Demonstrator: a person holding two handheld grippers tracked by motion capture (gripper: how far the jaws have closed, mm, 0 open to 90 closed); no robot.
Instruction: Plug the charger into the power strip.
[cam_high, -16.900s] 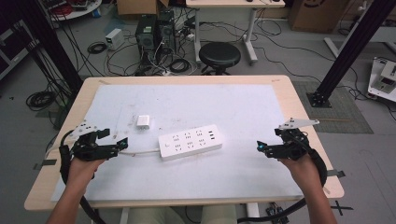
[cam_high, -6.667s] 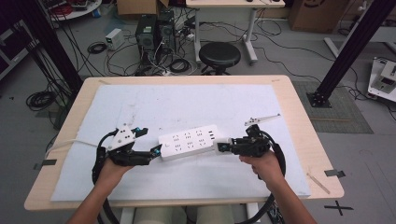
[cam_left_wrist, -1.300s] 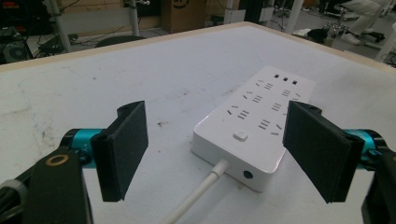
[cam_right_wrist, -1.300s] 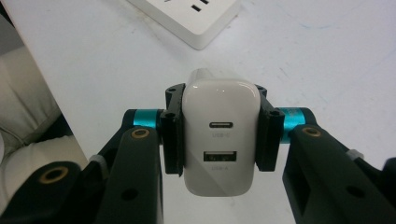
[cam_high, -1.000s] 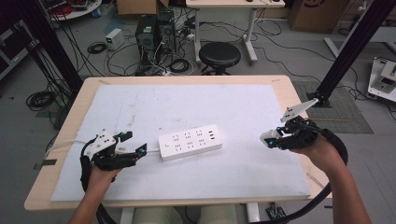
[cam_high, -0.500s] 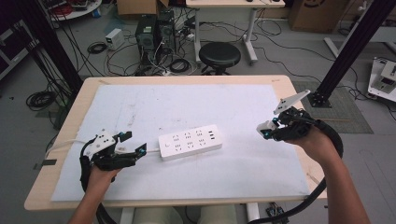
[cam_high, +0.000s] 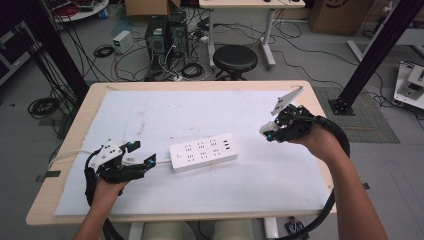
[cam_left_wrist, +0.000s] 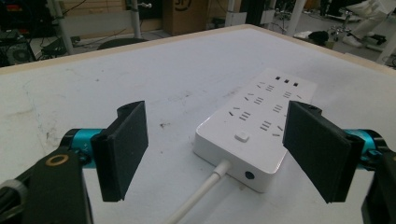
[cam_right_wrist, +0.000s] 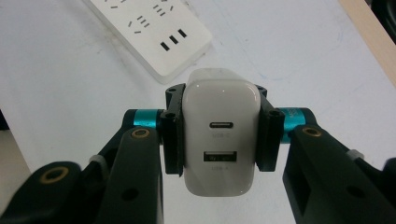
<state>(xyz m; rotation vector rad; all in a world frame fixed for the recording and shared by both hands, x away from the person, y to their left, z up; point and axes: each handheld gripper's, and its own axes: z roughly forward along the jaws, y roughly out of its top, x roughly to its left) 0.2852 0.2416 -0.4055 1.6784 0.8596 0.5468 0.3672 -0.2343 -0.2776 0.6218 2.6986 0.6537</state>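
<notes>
Power strip (cam_high: 203, 152) sits flat in the middle of the white-covered table (cam_high: 200, 110), its white cord (cam_left_wrist: 201, 196) running off its near end toward the left gripper (cam_high: 145, 161). That left gripper, low at the table's left side, has its black pads (cam_left_wrist: 123, 147) spread wide with nothing between them, and in the left gripper view the strip's cord end lies just beyond the gap, not touching either pad. Over on the right, the right gripper (cam_high: 267, 132) is up off the surface, apart from the strip's far end. Its jaws are clamped on the two sides of a white charger (cam_right_wrist: 220, 135), face toward the camera, two ports showing one above the other, with the strip's end on the table beyond it
</notes>
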